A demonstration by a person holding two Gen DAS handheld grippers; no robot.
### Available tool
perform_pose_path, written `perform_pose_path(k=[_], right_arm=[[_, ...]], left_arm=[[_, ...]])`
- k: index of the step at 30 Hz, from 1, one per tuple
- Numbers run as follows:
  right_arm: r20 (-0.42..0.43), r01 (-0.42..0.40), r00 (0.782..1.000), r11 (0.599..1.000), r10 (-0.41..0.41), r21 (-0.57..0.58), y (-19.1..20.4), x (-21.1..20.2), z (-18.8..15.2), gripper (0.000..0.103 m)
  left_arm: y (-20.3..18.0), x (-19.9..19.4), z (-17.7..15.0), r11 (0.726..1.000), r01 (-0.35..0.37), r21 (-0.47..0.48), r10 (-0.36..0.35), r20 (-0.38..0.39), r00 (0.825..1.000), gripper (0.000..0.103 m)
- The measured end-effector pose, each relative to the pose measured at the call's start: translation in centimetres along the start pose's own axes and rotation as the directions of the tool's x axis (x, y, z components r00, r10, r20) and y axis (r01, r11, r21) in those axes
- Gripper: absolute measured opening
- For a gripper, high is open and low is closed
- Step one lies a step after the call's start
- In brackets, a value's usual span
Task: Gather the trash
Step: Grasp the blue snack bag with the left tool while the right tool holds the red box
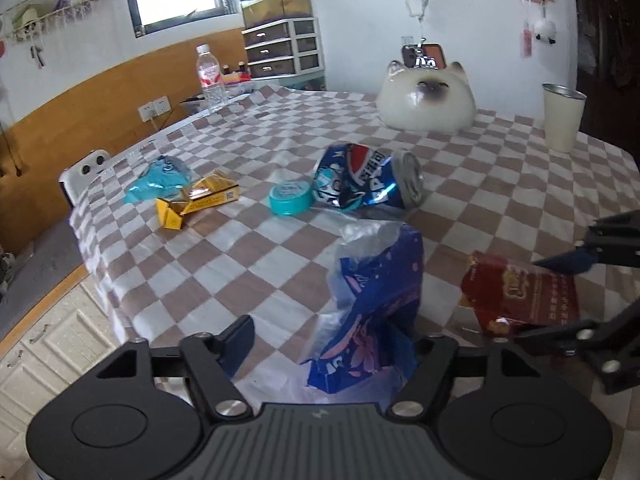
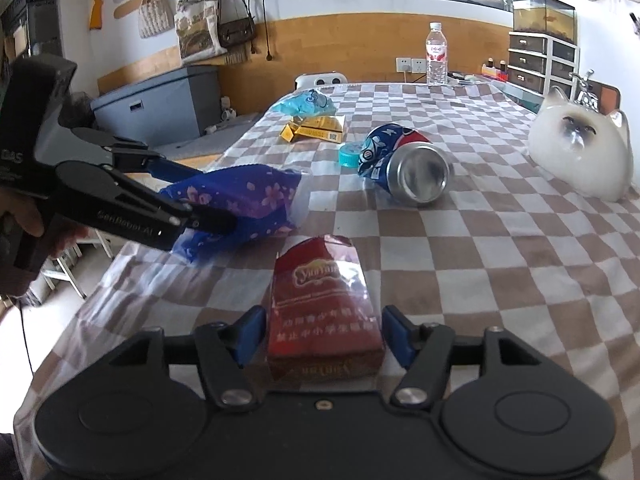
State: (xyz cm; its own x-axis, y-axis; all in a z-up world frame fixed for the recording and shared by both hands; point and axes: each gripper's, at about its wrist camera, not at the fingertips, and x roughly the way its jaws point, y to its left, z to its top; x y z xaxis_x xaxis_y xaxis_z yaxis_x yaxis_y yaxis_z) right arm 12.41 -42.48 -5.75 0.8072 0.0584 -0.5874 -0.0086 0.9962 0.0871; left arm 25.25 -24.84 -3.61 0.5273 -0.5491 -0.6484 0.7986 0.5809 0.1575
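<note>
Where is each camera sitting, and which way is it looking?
Left wrist: sits on the left gripper, looking across the checked table toward the cat figure; its own fingers straddle the blue wrapper, and the right gripper shows at the right edge.
Right wrist: sits on the right gripper, looking across the table toward the window; its fingers flank the red packet, and a hand holds the left gripper.
Shared: wrapper, packet, crushed can, cat figure.
</note>
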Motion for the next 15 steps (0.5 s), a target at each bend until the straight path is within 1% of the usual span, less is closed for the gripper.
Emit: perform_pose_path(k=[1, 3, 4, 5, 6, 8, 9, 10, 15], right_arm=[[-0.001, 0.007, 1.000, 1.000, -0.007, -0.010, 0.1, 0.3, 0.1, 0.066], [-0.004, 0.016, 1.000, 1.000, -0.017, -0.026, 0.4, 0.7, 0.4, 0.064], [-0.006, 0.021, 1.000, 0.999, -0.021, -0.031, 0.5, 0.8, 0.4, 0.064], [-0.007, 0.027, 1.000, 0.999, -0.027, -0.033, 0.6, 0.8, 0.5, 0.059], [-0.008, 0.028, 1.000, 0.999, -0.028, -0.033, 0.6, 0.9, 0.5, 0.056], [-0.009, 0.027, 1.000, 0.999, -0.027, -0.019, 0.5, 0.8, 0.6, 0.055], [-0.009, 0.025, 1.000, 1.000, -0.025, -0.014, 0.4, 0.8, 0.6, 0.055], [-0.010, 0.025, 1.000, 1.000, -0.025, -0.009, 0.3, 0.8, 0.7, 0.055], [0.007, 0.062, 0.998, 0.998, -0.062, 0.010, 0.4, 0.1, 0.4, 0.054]], left_arm=[[0.0, 0.0, 0.1, 1.000, 0.010, -0.011, -0.010, -0.005, 1.000, 0.054], [-0.1, 0.1, 0.2, 0.999, 0.019, -0.027, -0.019, -0.020, 1.000, 0.038], [-0.2, 0.2, 0.2, 0.999, 0.022, -0.029, -0.022, -0.026, 0.999, 0.033], [-0.3, 0.2, 0.2, 0.999, 0.025, -0.032, -0.026, -0.031, 0.999, 0.027], [-0.3, 0.2, 0.1, 0.999, 0.030, -0.039, -0.031, -0.032, 0.999, 0.020], [-0.6, 0.1, -0.3, 0.998, 0.033, -0.052, -0.035, -0.034, 0.999, 0.014], [-0.7, -0.1, -0.5, 0.998, 0.027, -0.054, -0.028, -0.028, 0.999, 0.009], [-0.9, -0.3, -0.7, 0.998, 0.018, -0.058, -0.019, -0.022, 1.000, 0.007], [-1.2, -2.0, -1.6, 0.991, -0.040, -0.131, 0.043, 0.021, 0.999, 0.005]])
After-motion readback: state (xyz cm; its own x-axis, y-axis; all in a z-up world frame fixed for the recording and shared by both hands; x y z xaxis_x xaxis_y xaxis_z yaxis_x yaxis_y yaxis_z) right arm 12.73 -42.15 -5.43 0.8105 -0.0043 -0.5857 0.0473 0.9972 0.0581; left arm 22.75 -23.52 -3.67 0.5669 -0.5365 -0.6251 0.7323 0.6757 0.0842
